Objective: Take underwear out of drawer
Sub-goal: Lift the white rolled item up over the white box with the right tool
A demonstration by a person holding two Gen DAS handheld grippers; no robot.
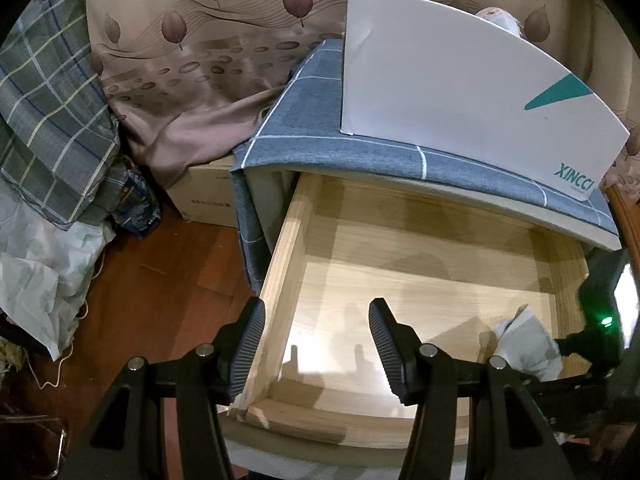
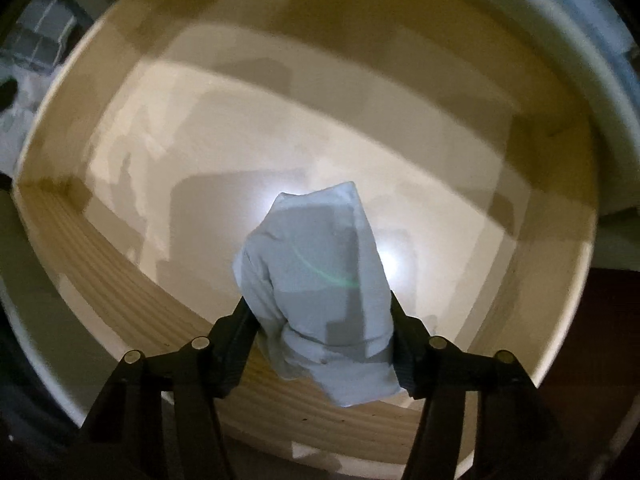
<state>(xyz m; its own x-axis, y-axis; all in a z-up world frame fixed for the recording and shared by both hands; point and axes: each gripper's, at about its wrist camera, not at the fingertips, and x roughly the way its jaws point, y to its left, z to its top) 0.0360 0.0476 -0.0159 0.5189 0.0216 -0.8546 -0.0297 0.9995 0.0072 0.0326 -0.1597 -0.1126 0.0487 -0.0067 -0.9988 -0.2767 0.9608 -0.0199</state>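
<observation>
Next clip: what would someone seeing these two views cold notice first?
First, the pale bundle of underwear pinched between the right claw fingers, directly above the bare wooden floor of the open drawer. In the left wrist view, the big white XINCCI box stands out on the grey checked cloth covering the cabinet. The left claw hangs open and empty over the drawer's near left corner.

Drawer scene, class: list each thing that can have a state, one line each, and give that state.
drawer: pulled open.
underwear: bunched, between the right claw's fingers, over the drawer floor.
right claw: shut on the underwear.
left claw: open, holding nothing.
white box: upright on the cabinet top.
</observation>
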